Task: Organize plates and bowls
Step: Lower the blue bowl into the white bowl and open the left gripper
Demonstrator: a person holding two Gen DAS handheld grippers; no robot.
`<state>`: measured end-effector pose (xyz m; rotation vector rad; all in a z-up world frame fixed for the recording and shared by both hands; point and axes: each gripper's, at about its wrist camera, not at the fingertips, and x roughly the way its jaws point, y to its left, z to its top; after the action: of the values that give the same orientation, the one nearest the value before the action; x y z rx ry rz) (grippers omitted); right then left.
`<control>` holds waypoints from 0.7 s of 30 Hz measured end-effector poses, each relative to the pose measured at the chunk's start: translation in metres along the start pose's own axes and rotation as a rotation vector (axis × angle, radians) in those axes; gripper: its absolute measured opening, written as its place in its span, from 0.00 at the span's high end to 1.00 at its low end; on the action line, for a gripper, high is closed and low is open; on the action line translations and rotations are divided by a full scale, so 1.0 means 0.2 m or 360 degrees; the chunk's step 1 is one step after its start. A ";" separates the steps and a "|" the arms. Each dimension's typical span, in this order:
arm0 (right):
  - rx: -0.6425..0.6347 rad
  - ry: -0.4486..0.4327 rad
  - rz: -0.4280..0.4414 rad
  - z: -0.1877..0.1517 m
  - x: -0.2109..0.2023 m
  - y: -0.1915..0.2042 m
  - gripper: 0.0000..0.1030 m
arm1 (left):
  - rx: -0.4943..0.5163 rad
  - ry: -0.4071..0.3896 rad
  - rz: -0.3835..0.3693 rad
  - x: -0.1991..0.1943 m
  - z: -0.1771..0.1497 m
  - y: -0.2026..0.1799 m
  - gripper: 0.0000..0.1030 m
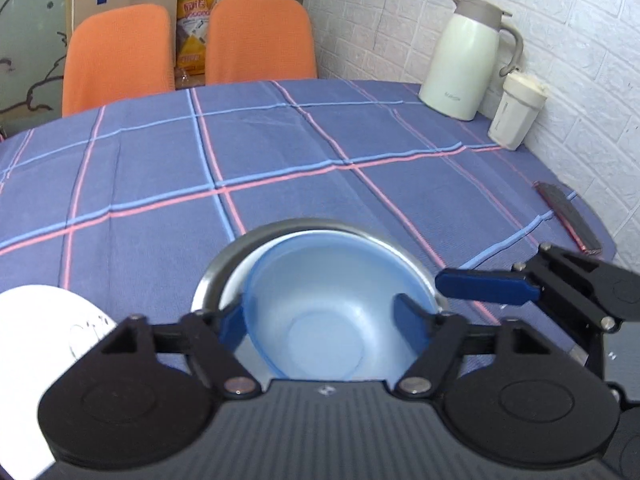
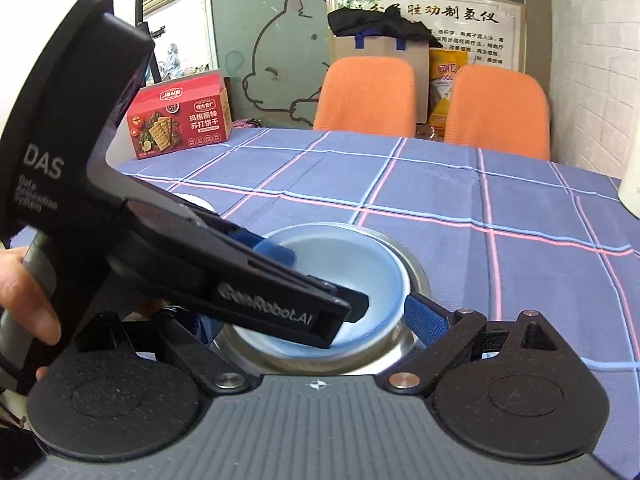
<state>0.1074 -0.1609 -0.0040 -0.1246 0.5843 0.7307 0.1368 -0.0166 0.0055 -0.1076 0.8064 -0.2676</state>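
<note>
A pale blue bowl (image 1: 324, 320) sits nested inside a steel bowl (image 1: 218, 276) on the checked tablecloth. My left gripper (image 1: 322, 322) is open, with its fingers wide apart at the blue bowl's near sides. In the right wrist view it reaches in from the left, and its blue pads (image 2: 276, 254) are over the blue bowl (image 2: 360, 268). My right gripper (image 2: 316, 320) is open at the near rim of the steel bowl (image 2: 412, 268); its left finger is hidden behind the left gripper. A white plate (image 1: 36, 336) lies to the left.
A cream thermos jug (image 1: 464, 60) and a lidded cup (image 1: 516, 116) stand by the brick wall. A phone (image 1: 568, 216) lies near the table's right edge. Two orange chairs (image 1: 120, 56) are at the far side. A red cracker box (image 2: 180, 120) sits far left. A hand (image 2: 24, 292) holds the left gripper.
</note>
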 end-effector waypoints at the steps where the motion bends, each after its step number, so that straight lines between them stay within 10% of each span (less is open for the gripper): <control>1: 0.0012 -0.0003 -0.0004 0.00 -0.01 0.00 0.20 | -0.0017 -0.0010 -0.0009 -0.01 0.00 0.00 0.15; 10: 0.0251 -0.0287 -0.0136 -0.18 -0.26 0.03 0.19 | -0.0110 -0.0196 -0.0027 -0.22 -0.04 0.05 0.01; 21: 0.0539 -0.0299 -0.0172 -0.16 -0.22 -0.09 0.19 | -0.0067 -0.0230 0.0142 -0.22 -0.02 0.01 0.01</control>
<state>0.0782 -0.2091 -0.0092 0.2229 0.5093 0.5230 0.1052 -0.0021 0.0322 -0.1289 0.6715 -0.1566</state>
